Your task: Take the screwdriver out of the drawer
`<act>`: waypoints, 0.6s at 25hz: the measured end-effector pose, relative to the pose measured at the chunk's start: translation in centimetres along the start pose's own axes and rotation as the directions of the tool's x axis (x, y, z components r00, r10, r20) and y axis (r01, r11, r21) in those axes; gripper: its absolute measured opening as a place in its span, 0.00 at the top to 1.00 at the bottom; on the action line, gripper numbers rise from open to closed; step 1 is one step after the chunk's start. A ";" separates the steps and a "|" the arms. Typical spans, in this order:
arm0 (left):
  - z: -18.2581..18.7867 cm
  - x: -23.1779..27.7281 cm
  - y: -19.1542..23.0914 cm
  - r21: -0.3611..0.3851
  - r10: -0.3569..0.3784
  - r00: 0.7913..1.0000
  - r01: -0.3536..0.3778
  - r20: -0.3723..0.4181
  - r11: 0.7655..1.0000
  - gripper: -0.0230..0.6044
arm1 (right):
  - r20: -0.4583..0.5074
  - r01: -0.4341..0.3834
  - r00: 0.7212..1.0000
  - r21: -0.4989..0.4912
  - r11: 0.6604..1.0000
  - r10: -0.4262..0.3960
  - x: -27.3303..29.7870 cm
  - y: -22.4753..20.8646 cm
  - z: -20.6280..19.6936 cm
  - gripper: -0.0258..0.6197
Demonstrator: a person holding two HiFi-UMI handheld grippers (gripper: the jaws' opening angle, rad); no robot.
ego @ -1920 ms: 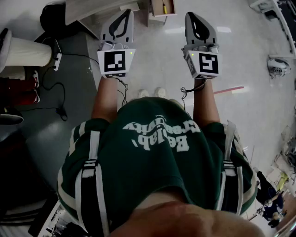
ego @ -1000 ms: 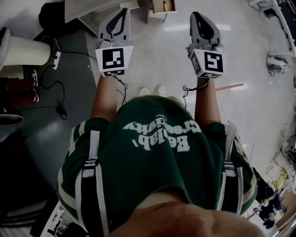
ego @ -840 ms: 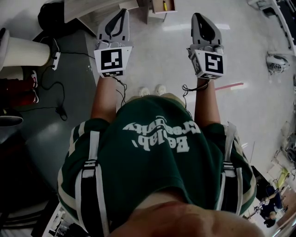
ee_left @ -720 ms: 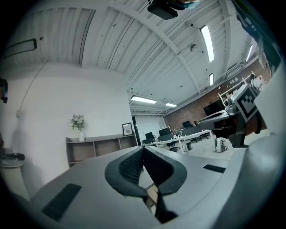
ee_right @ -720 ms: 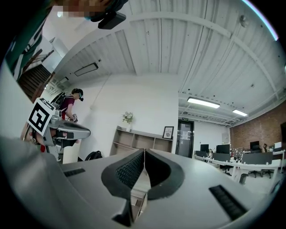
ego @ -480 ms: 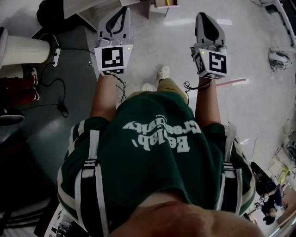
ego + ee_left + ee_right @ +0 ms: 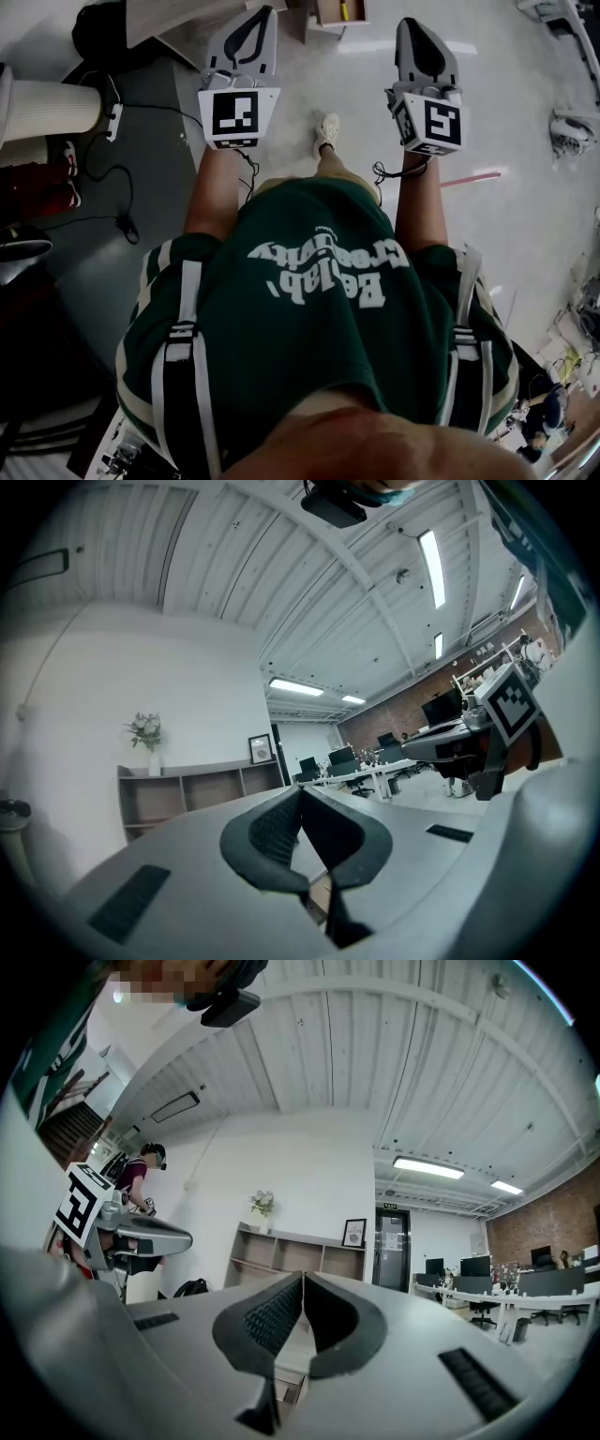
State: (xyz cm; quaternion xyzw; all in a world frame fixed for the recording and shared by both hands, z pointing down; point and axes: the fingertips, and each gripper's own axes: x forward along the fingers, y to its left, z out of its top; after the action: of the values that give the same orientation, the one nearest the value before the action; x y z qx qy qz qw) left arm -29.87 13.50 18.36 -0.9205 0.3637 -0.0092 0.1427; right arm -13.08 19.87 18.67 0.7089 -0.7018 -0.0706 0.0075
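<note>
**Head view.** The task is being judged as barely begun. The yellow-handled screwdriver (image 7: 343,9) is being seen still lying inside the small open drawer of pale wood (image 7: 327,13). The drawer sits at the top edge, ahead of both tools and roughly between them. Neither tool is touching it. The left gripper of smooth grey plastic (image 7: 266,11) and the matching right gripper (image 7: 410,24) are being held out level over the glossy pale floor (image 7: 309,84), well apart from each other. The reach, the opening of a jaw pair, the grip and the lift are all being counted as left to do.

**Left gripper view.** The curved jaws are being shown pressed together at the tips (image 7: 300,791), with nothing between them. Their inner pads are dark, rubbery and finely ribbed, set in a matt grey shell. Beyond them a low open shelf unit of brown wood (image 7: 187,794) is being shown against a white wall.

**Right gripper view.** This pair is likewise being shown closed tip to tip and empty (image 7: 303,1277). Through the gap below the pads, a pale wooden box edge (image 7: 286,1372) is being glimpsed. It is probably the drawer unit, though that cannot be told for certain, and no screwdriver is being shown here.
</note>
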 end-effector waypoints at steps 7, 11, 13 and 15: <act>-1.0 8.9 2.6 0.034 0.021 1.000 -0.022 0.008 0.999 0.94 | -0.001 -0.011 1.000 -0.019 1.000 0.011 9.2 -4.4 -0.6 0.91; -1.6 14.7 3.9 0.041 0.030 1.000 -0.030 0.007 0.999 0.94 | -0.004 -0.039 0.999 -0.028 0.999 0.039 14.5 -7.5 -1.6 0.91; -1.9 17.6 4.4 0.045 0.037 0.999 -0.037 0.008 0.998 0.94 | -0.004 -0.066 0.998 -0.037 0.997 0.066 17.0 -9.0 -2.2 0.91; -2.4 20.4 4.3 0.044 0.035 0.999 -0.035 0.005 0.998 0.94 | -0.008 -0.069 0.998 -0.028 0.997 0.069 19.1 -10.8 -2.7 0.91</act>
State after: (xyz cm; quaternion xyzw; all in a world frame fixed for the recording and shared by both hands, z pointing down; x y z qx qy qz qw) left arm -18.02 -3.84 17.72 -0.9106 0.3792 -0.0128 0.1637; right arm -1.97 0.77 18.50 0.6844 -0.7246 -0.0776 0.0226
